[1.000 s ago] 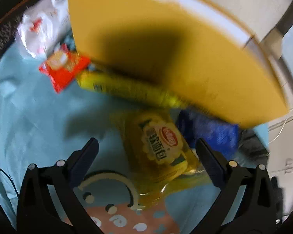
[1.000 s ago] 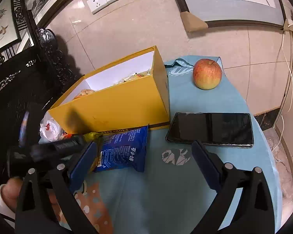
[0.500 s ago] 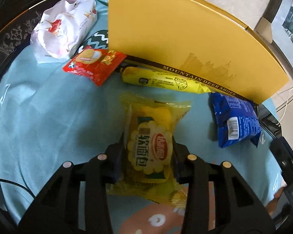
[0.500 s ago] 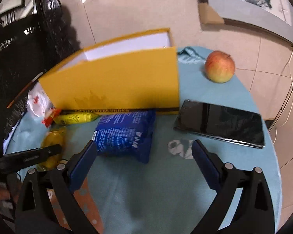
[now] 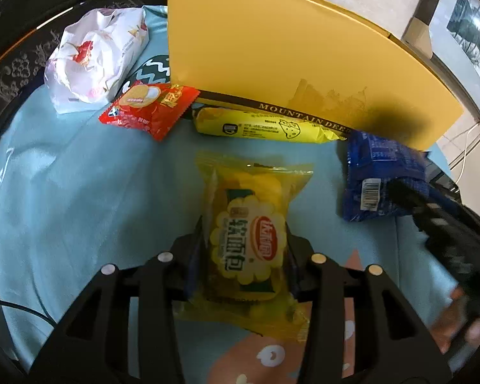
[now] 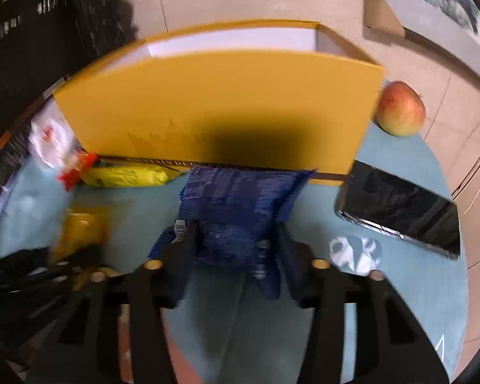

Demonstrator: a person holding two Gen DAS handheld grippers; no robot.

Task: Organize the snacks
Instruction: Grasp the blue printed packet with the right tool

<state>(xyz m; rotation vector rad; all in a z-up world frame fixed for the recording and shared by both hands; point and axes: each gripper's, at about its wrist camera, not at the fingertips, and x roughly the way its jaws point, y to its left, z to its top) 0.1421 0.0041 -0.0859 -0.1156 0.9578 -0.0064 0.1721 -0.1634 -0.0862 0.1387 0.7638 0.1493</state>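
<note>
Both tools clamped on snack packets in front of the yellow box.

Left tool (image 5: 244, 256) pinches the yellow bread packet (image 5: 249, 224), Chinese print, near the worktop's (image 5: 64, 192) front edge; it gripped this half a second ago. Behind lie a white bag (image 5: 96, 60) at the left edge, a red packet (image 5: 148, 108) and a yellow stick (image 5: 265, 126) against the box (image 5: 288, 64), lettered "MOUNTAIN DEE…". Right tool (image 6: 236, 243), spread half a second ago, now pinches the blue packet (image 6: 240, 201). Phone (image 6: 400, 211) and apple (image 6: 400, 108) occupy the right edge.
</note>
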